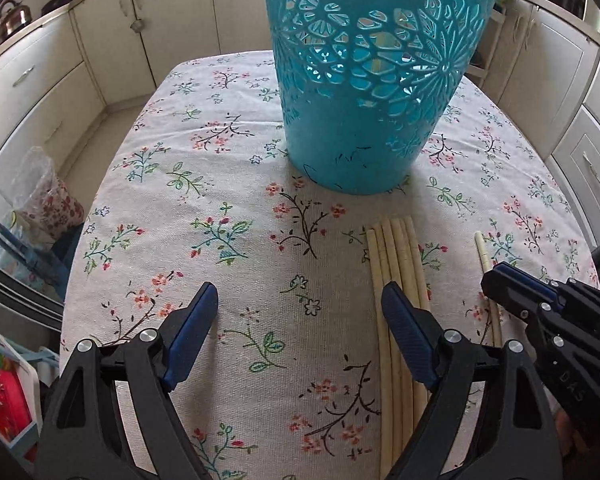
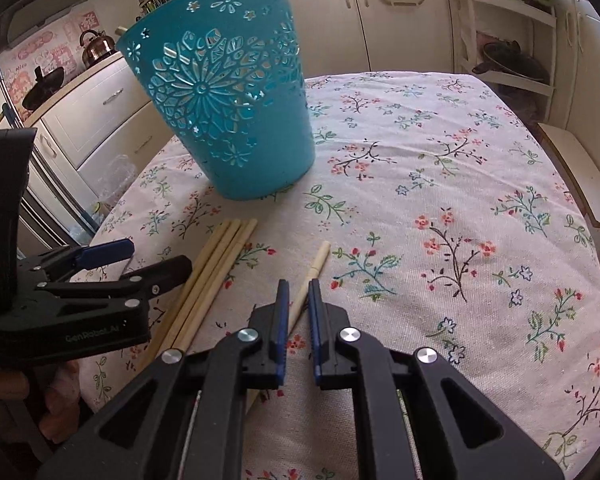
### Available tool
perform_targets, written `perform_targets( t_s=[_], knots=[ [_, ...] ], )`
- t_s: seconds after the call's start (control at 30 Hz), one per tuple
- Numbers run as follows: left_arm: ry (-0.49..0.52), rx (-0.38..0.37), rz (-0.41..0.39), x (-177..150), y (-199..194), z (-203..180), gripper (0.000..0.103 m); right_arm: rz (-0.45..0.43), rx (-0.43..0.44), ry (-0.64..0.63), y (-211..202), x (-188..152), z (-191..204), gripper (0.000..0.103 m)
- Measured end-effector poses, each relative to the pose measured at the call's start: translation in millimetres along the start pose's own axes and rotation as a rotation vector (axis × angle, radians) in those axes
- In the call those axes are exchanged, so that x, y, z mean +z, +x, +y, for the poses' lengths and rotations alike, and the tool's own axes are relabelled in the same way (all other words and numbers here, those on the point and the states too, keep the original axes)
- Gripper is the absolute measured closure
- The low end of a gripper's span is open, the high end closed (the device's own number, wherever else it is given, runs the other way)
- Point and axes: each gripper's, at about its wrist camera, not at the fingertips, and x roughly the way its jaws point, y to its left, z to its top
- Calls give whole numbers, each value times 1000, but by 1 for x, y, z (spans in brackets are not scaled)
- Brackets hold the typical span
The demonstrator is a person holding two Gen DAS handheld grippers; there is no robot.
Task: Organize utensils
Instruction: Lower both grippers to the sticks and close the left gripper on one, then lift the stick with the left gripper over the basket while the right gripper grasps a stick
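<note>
My right gripper point(image 2: 298, 312) has its jaws pulled nearly together around a single cream chopstick point(image 2: 314, 276); the blue pads point(image 2: 283, 320) sit close on either side of the stick, and I read that as a grasp, though I can't see clear contact on both pads. That chopstick lies on its own on the cloth, slanting away from me, tip pointing toward the far side. My left gripper point(image 1: 300, 312) is released, jaws spread wide, nothing between them; its right finger point(image 1: 410, 328) hangs over the bundle of chopsticks point(image 1: 396, 256), whether touching I can't tell. The bundle lies side by side, just left of the single stick and apart from it, far ends stopping short of the bin. From the right wrist camera the left gripper shows at the left edge, above the bundle's near half. Teal cut-out plastic bin point(image 1: 372, 80) stands upright beyond the chopsticks, toward the far side of the table; something pale is visible inside through the holes. Floral tablecloth point(image 1: 220, 184) covers the whole table. Cream kitchen cabinets point(image 1: 40, 92) surround it, with a kettle point(image 2: 97, 46) on the counter far left.
</note>
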Motion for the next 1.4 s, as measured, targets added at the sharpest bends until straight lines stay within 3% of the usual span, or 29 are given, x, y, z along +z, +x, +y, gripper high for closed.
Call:
perform_targets(
  t_s=[0.3, 0.4, 0.47, 0.53, 0.77, 0.9, 1.07, 1.2, 1.4],
  knots=[
    [31, 38, 18, 2, 6, -9, 26, 1, 7, 4, 0, -1, -1, 93],
    [45, 30, 10, 4, 3, -11, 46, 8, -3, -24, 1, 0, 1, 93],
    [38, 19, 9, 5, 1, -7, 65, 14, -9, -54, 2, 1, 4, 93],
    [5, 14, 12, 6, 1, 3, 71, 25, -18, -78, 4, 4, 6, 93],
    [-50, -20, 66, 15, 4, 16, 72, 91, -4, -125, 13, 13, 16, 92],
    [-64, -54, 75, 20, 7, 20, 92, 120, -6, -225, 14, 12, 26, 92],
    [-28, -54, 110, 20, 8, 19, 92, 153, 11, -156, 16, 20, 15, 92],
    [12, -37, 103, 22, 10, 14, 95, 165, -21, -178, 19, 22, 21, 93],
    [-52, -116, 43, 15, -1, 30, 98, 223, -19, -193, 20, 26, 20, 94]
  ],
)
